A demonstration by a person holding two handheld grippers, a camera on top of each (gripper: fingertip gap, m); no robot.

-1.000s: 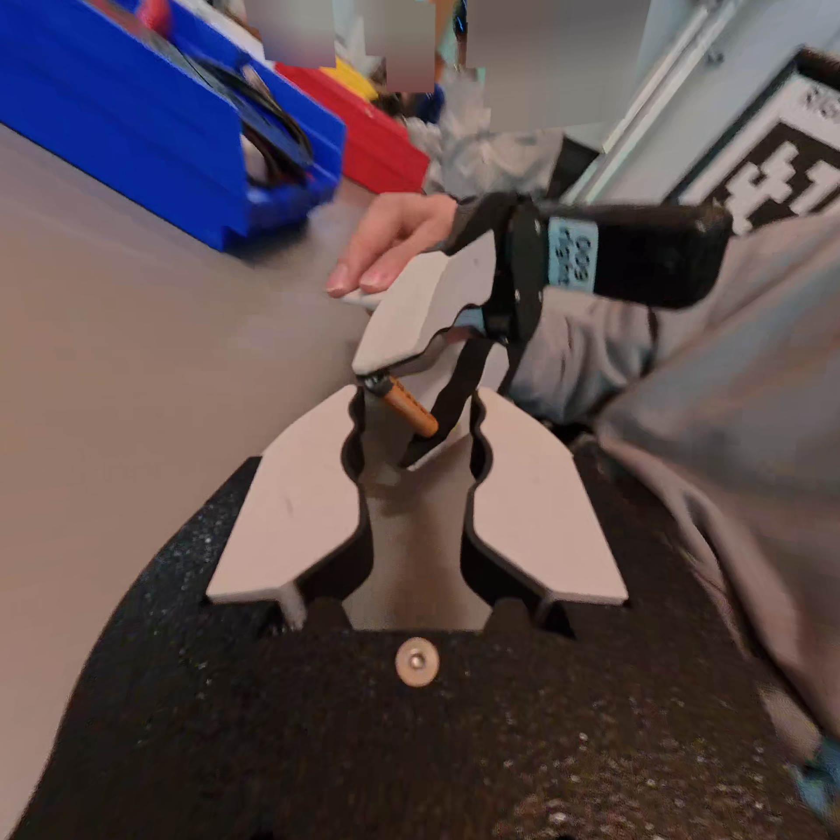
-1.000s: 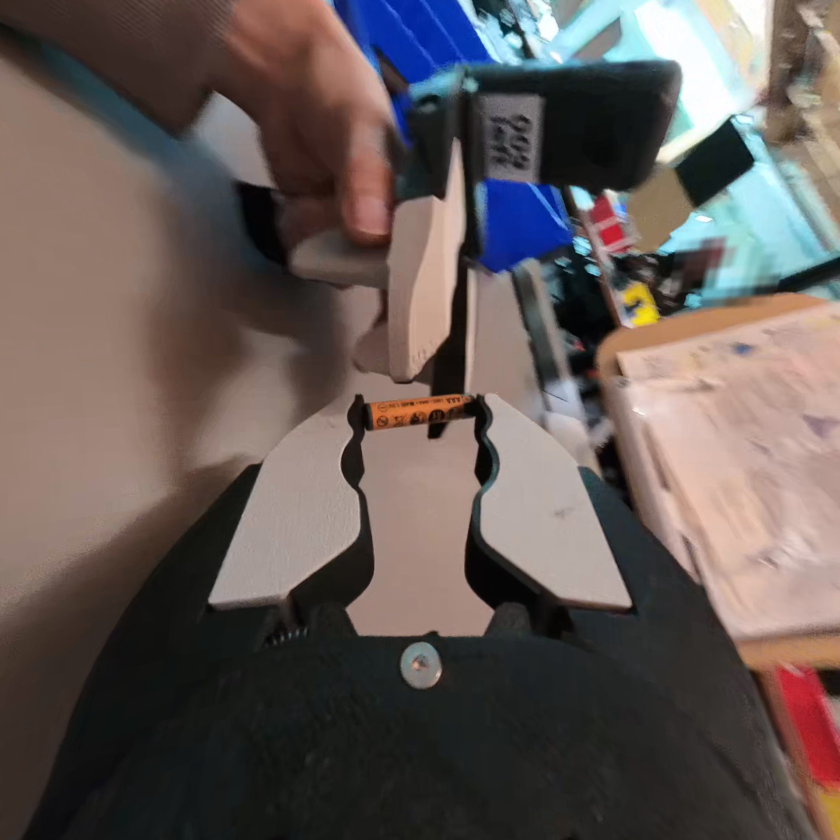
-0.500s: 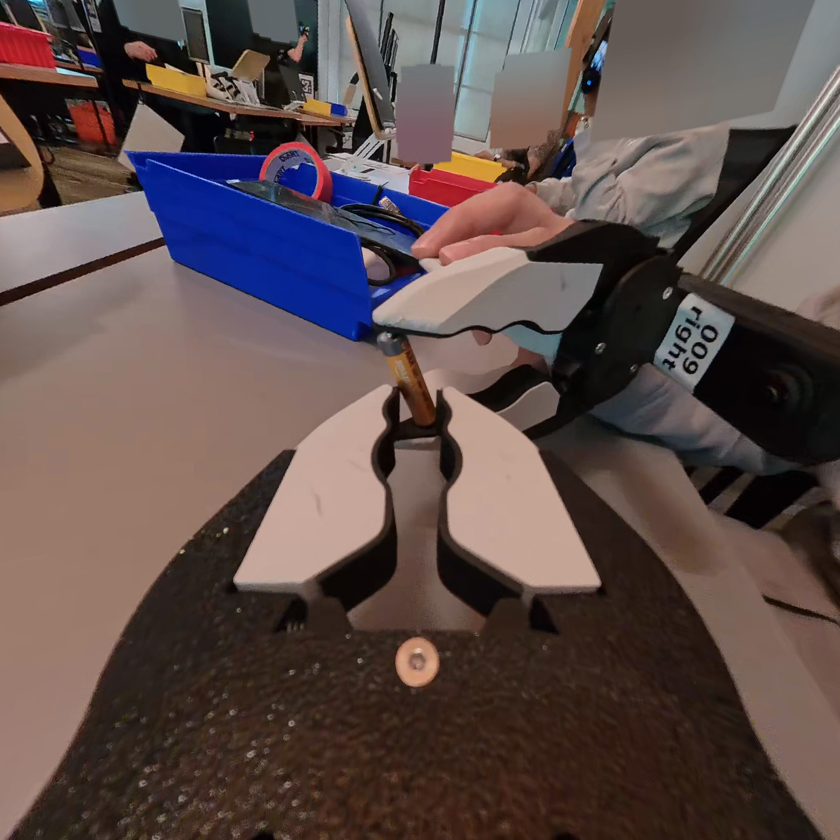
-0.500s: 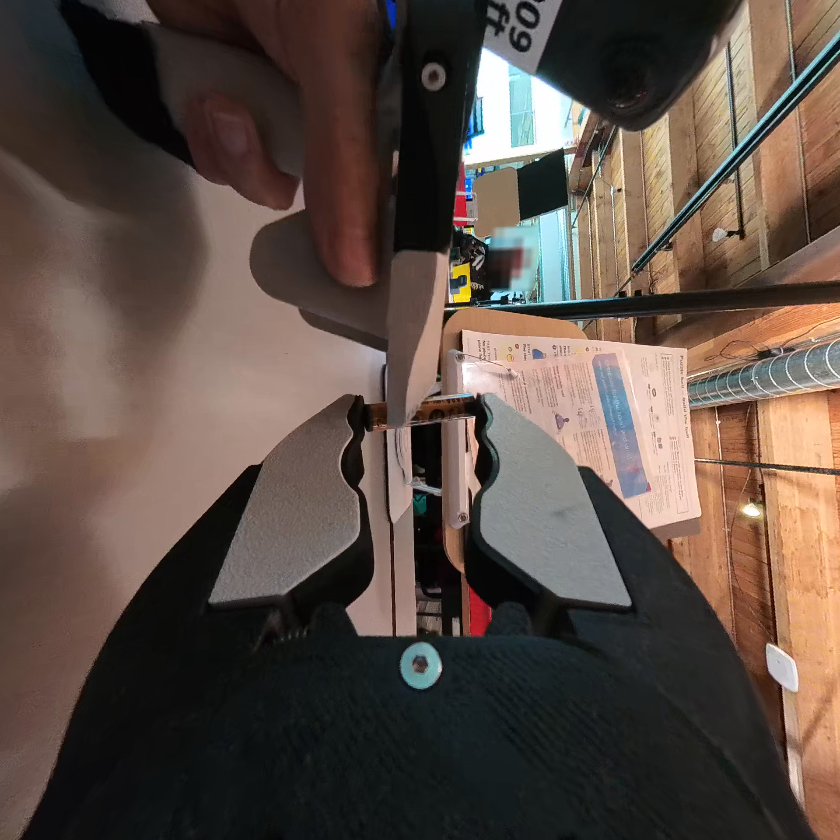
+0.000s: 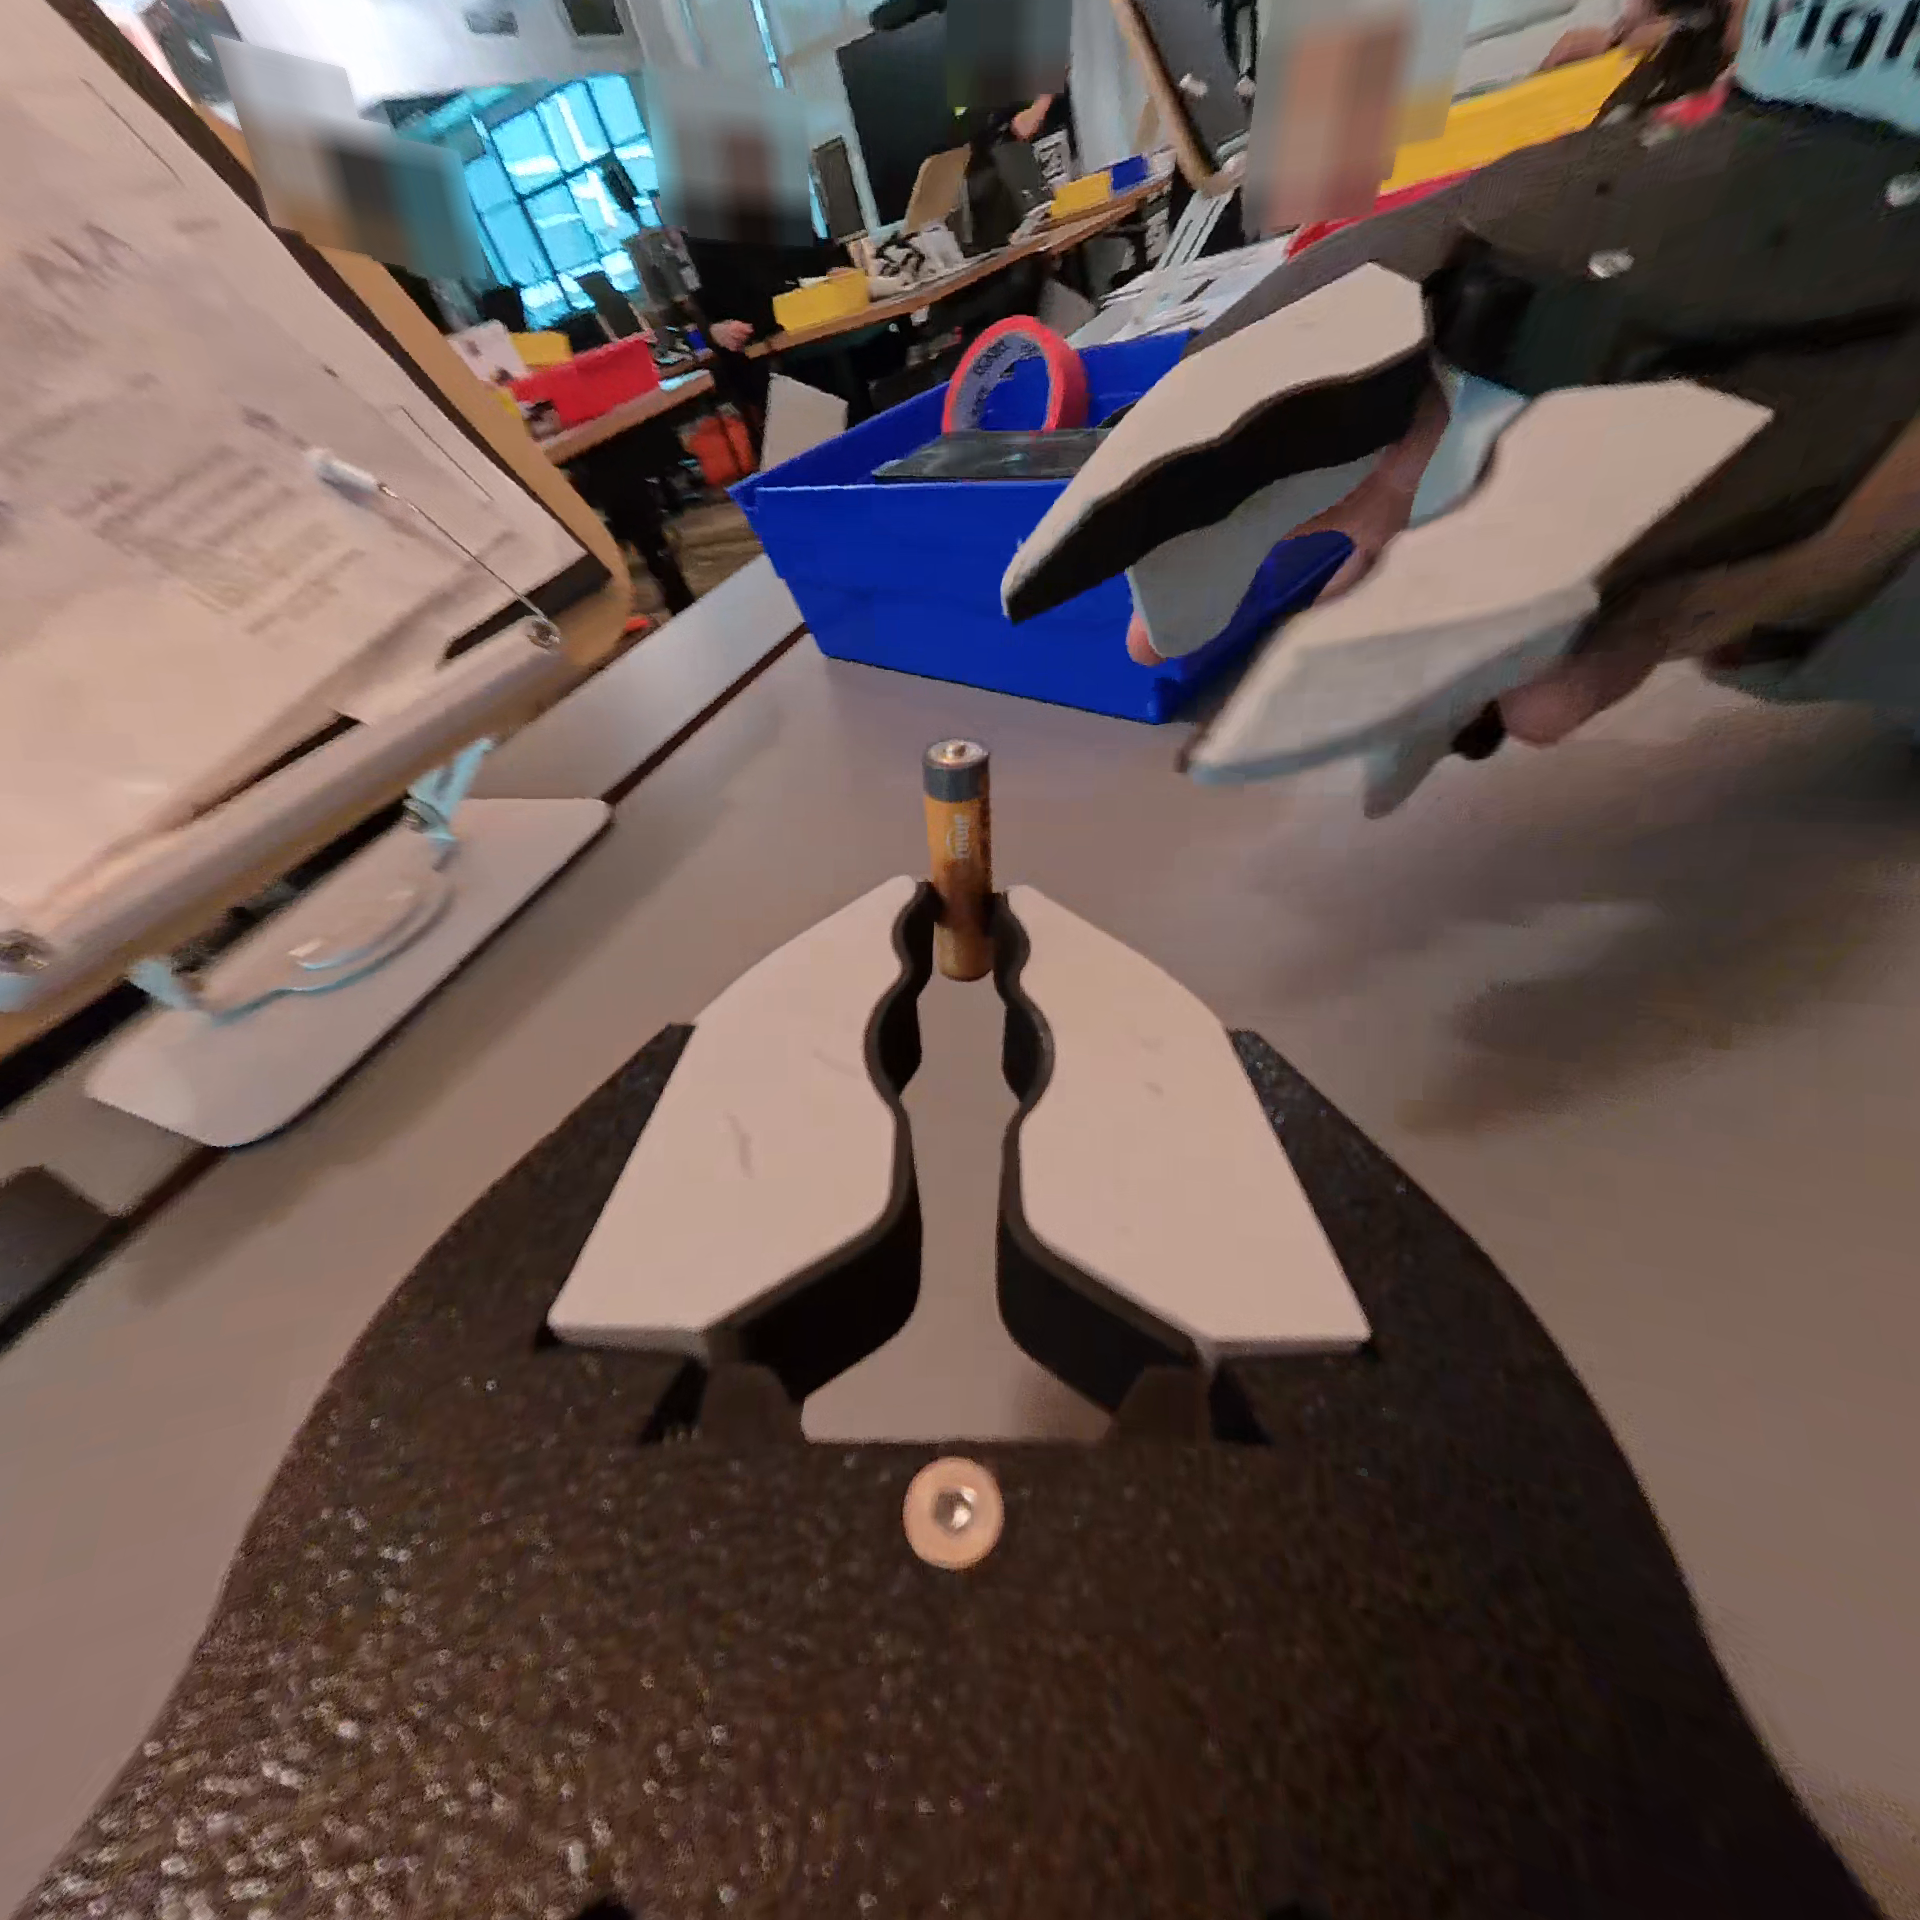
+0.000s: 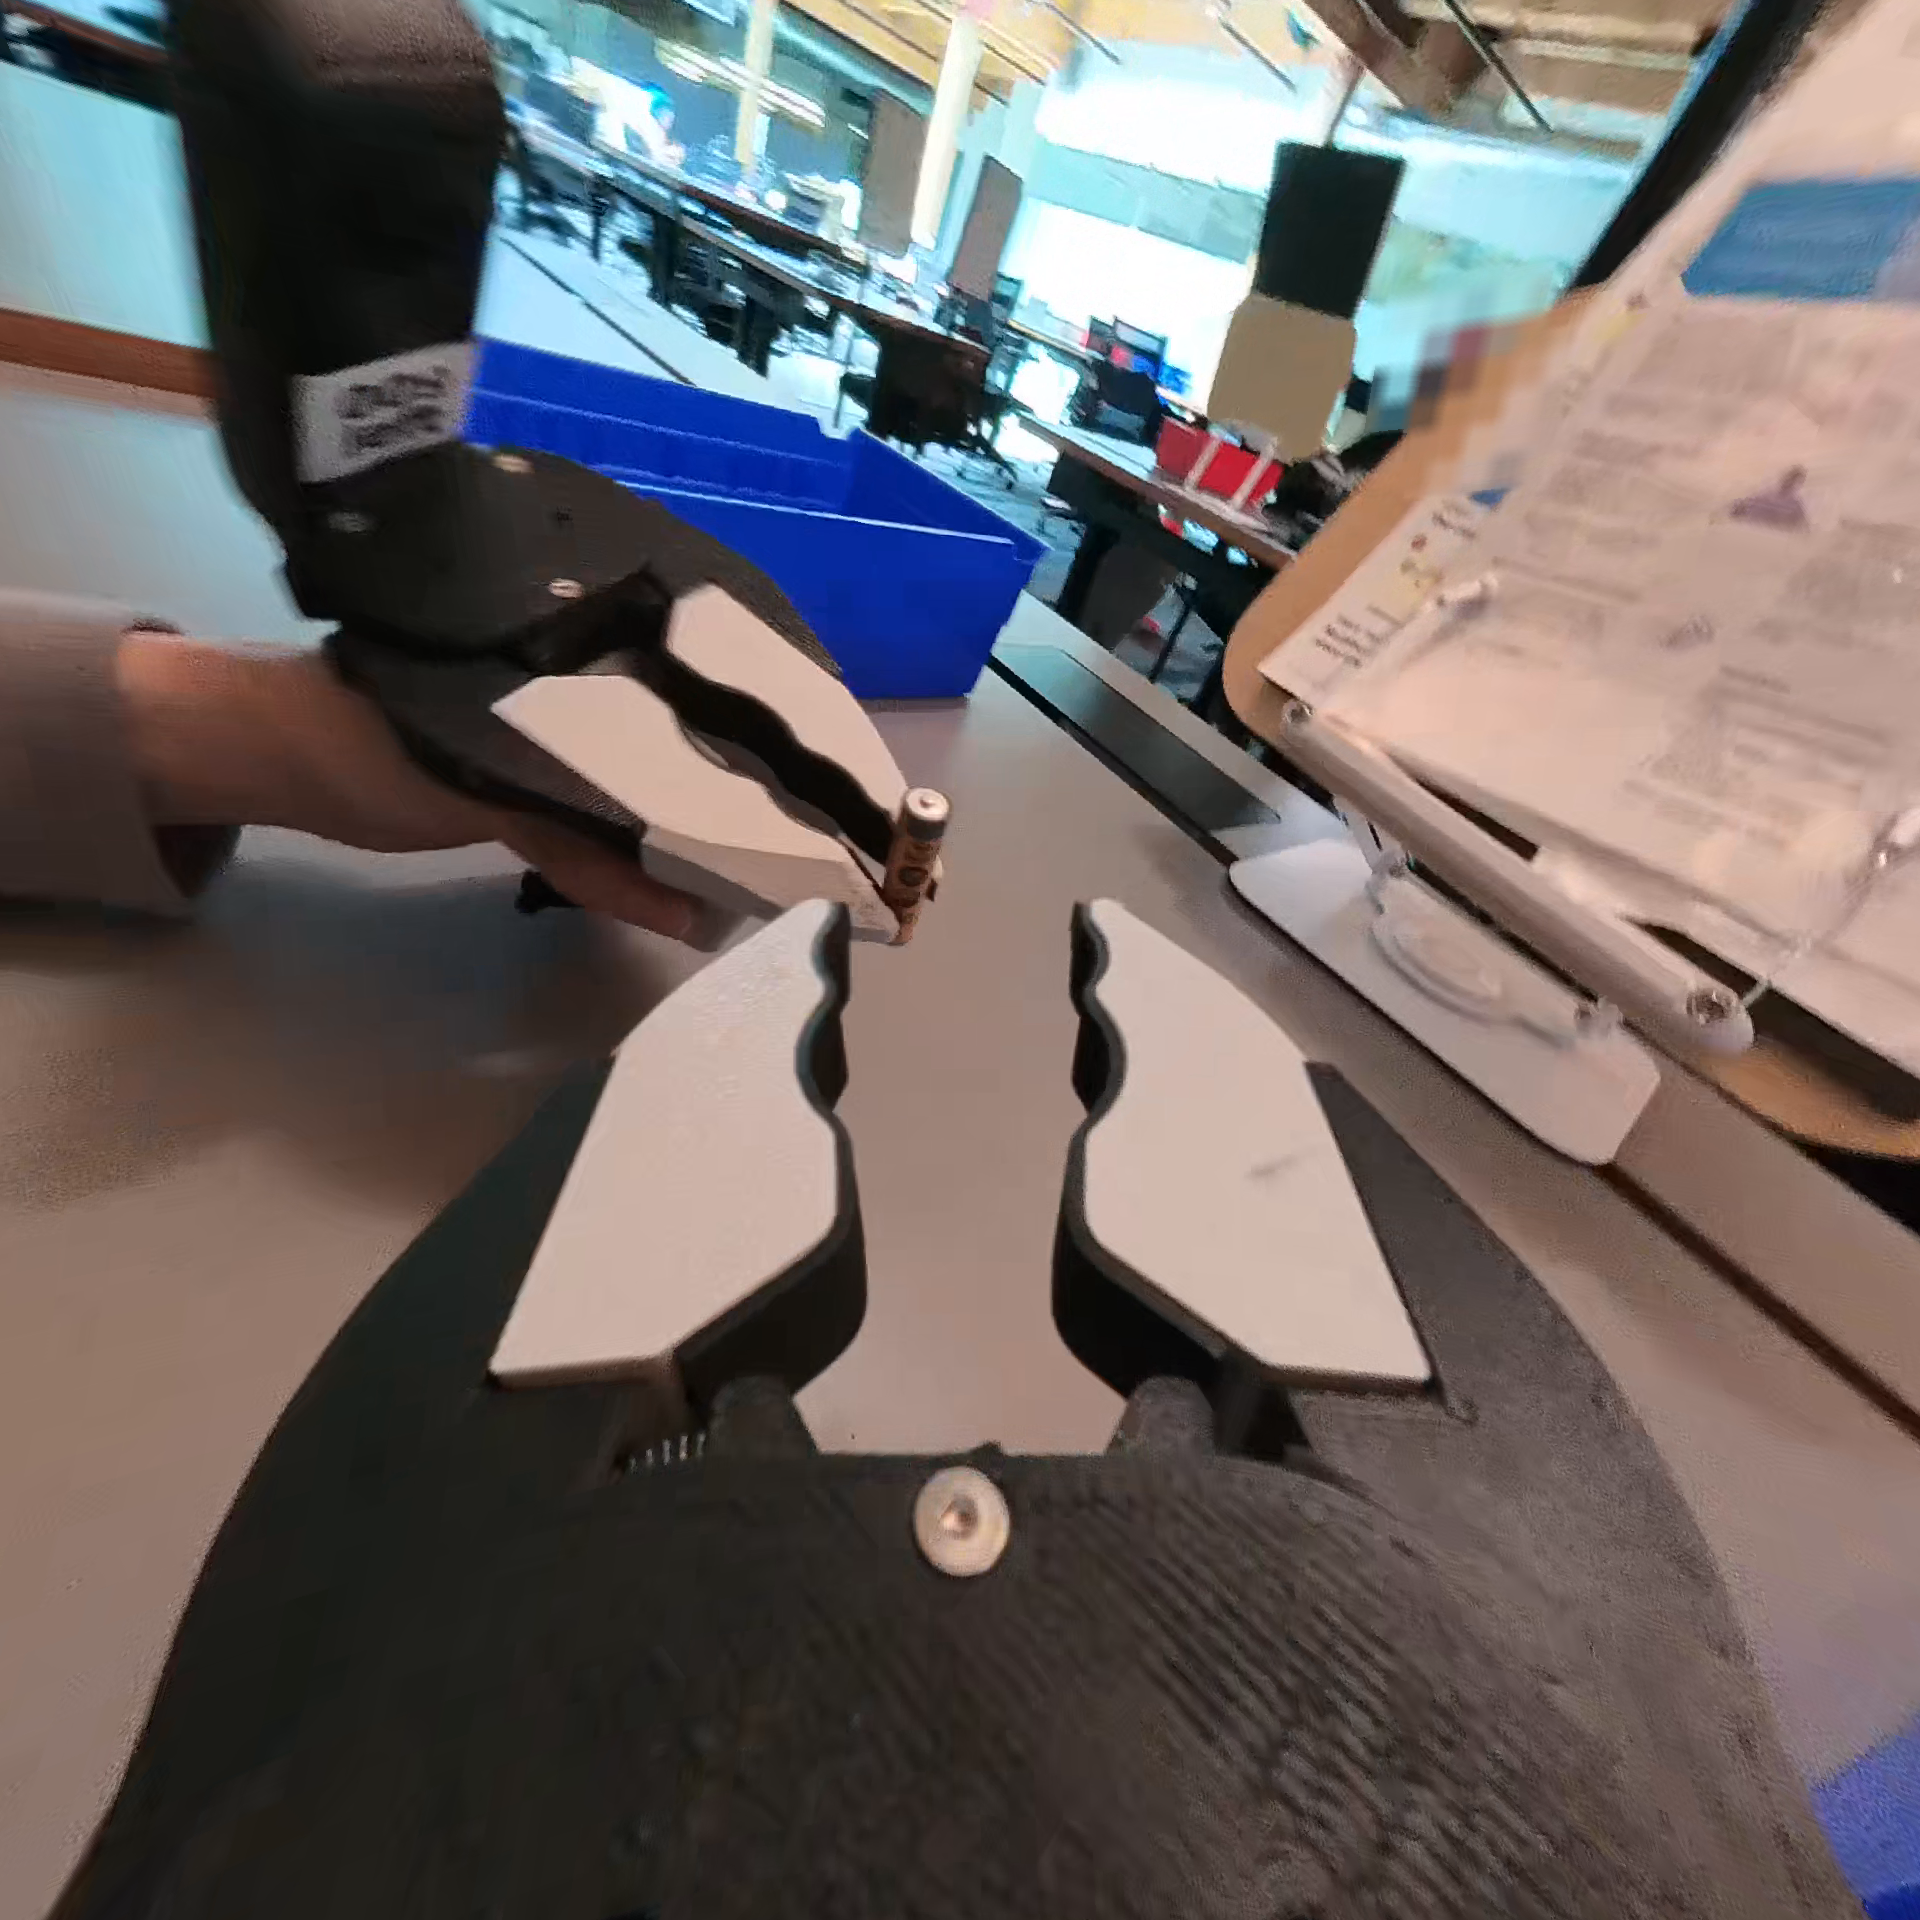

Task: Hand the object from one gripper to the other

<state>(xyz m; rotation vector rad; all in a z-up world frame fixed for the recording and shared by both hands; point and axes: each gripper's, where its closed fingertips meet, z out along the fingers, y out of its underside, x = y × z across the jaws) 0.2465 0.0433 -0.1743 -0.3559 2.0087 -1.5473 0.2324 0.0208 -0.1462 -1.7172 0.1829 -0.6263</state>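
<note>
Released by the right tongs [image 6: 961, 914], now spread empty, the battery [image 5: 958, 854] stands upright, pinched near its lower end by the left tongs [image 5: 960, 902]; right tongs lie up-right of the battery, apart, above the desk [image 5: 1558, 1091].

In the left wrist view the battery [image 5: 960, 862] stood upright at 12 o'clock, pinched at the tips of the left gripper [image 5: 960, 914] above the table [image 5: 1558, 1195]. The right gripper [image 5: 1195, 665] hung apart at 2 o'clock, before the bin [image 5: 935, 561]; the tape [image 5: 1016, 372] sat in it. The document stand [image 5: 260, 540] stood at 10 o'clock.
</note>
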